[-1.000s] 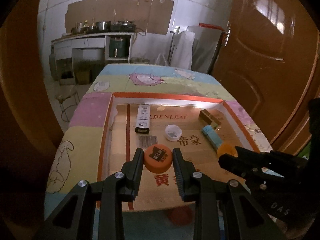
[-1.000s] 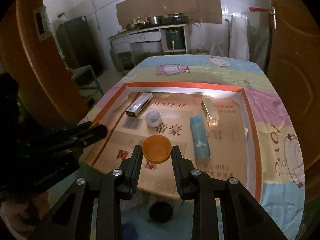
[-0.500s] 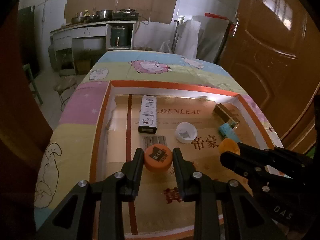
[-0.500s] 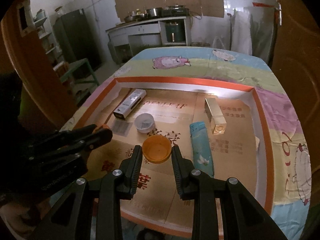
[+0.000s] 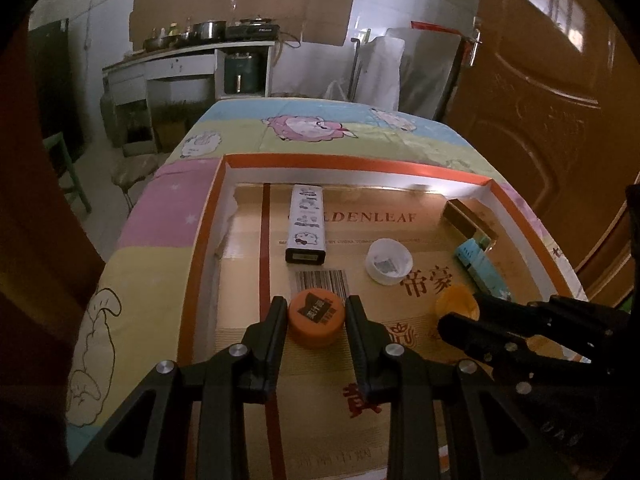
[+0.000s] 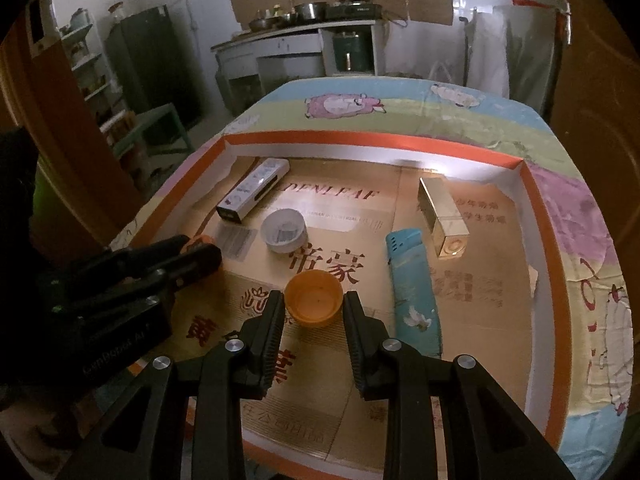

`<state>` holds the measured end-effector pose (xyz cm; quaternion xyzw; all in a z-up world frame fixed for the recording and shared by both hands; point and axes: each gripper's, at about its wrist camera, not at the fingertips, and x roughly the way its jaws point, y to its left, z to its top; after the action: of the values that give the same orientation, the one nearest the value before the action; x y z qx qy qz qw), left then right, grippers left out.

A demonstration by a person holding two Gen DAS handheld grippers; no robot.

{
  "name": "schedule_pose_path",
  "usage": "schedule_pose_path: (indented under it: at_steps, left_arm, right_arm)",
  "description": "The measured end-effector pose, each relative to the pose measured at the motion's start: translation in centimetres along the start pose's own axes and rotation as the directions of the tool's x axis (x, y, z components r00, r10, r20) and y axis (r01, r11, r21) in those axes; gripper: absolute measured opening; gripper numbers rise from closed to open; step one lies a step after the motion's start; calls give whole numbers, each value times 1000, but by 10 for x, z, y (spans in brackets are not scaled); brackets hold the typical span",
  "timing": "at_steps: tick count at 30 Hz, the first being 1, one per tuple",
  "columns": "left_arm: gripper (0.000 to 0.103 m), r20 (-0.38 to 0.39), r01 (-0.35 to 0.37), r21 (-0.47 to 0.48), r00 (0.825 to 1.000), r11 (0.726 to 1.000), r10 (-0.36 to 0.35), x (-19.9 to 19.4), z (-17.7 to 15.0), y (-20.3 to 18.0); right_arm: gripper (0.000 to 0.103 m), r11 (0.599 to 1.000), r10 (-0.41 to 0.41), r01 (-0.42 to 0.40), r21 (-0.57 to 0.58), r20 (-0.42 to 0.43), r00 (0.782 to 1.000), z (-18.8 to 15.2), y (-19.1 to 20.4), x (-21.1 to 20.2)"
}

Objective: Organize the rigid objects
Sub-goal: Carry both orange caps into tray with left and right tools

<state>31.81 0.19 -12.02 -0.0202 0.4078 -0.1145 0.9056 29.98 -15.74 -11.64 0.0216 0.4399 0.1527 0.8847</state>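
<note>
Left gripper (image 5: 316, 322) squeezes an orange lid (image 5: 317, 317), right gripper (image 6: 313, 306) squeezes an orange cup (image 6: 313, 298), both over the box (image 6: 376, 139); round & smooth, cd slip out, or grippers bump, they're v close

Orange cap (image 5: 316, 316) label-up, orange cup-like cap (image 6: 313, 297) hollow-up (both clamped), above the box floor.

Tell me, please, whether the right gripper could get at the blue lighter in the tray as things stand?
Probably not yet: the right gripper is shut on an orange cap. The blue lighter lies uncovered just beside it.
</note>
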Motion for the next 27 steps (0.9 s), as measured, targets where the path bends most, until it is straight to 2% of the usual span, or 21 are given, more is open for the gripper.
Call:
schedule_pose_path:
  at_steps: [10,21,23,27]
  left_arm:
    - [30,-4,19,-1,1000,1000,-19,4,-3,0]
    - [30,6,37,-13,999,999,-37,2,-3,1]
    - [30,5,34,-10,999,999,-34,2,-3,1]
    - [30,14,33,-11,999,999,-33,0,-4,2]
  right_arm:
    - [31,999,-26,26,-25,2,1000,-1,2,4]
    - [32,1000,-17,17,-24,6,1000,-1,2,3]
    - [38,1000,-17,18,-24,7,1000,-1,2,3]
    - [41,999,-22,22,-28,9,1000,-1,2,2]
